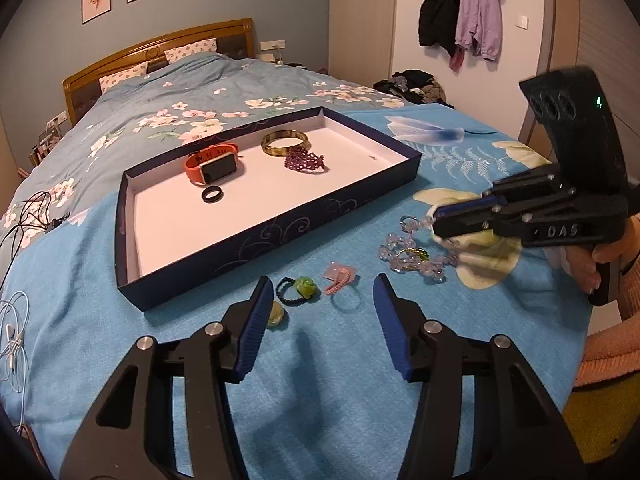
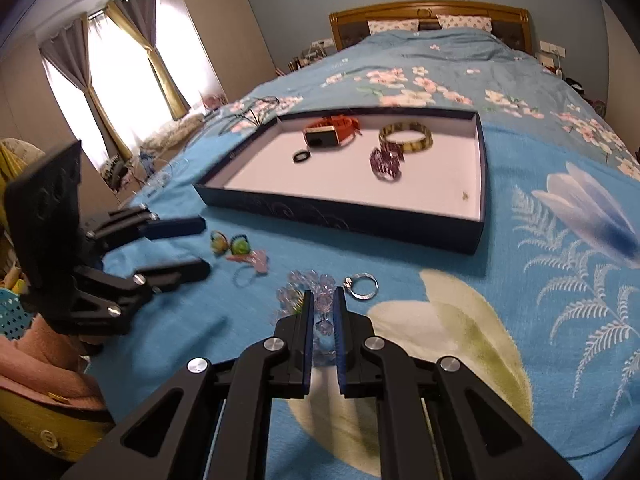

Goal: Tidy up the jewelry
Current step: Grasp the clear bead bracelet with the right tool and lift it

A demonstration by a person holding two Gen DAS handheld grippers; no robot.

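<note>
A dark blue tray (image 1: 260, 236) (image 2: 340, 216) lies on the bed and holds an orange watch (image 1: 212, 164), a gold bangle (image 1: 284, 142), a purple bead bracelet (image 1: 304, 162) and a black ring (image 1: 211, 195). In front of it my left gripper (image 1: 322, 284) (image 2: 202, 246) stands open over a pink hair tie (image 1: 340, 280) and a green-beaded black band (image 1: 304, 288). To the right, my right gripper (image 2: 324, 294) (image 1: 434, 220) is shut on a clear crystal bracelet (image 2: 296, 284) (image 1: 412, 260). A silver ring (image 2: 362, 282) lies just beside it.
A small yellow-green bead (image 1: 275, 314) rests by my left finger. White and black cables (image 1: 16, 332) trail over the bed's left side. A person's hand (image 1: 592, 264) in a pink sleeve holds the right gripper near the bed's edge. Coats (image 1: 460, 12) hang on the far wall.
</note>
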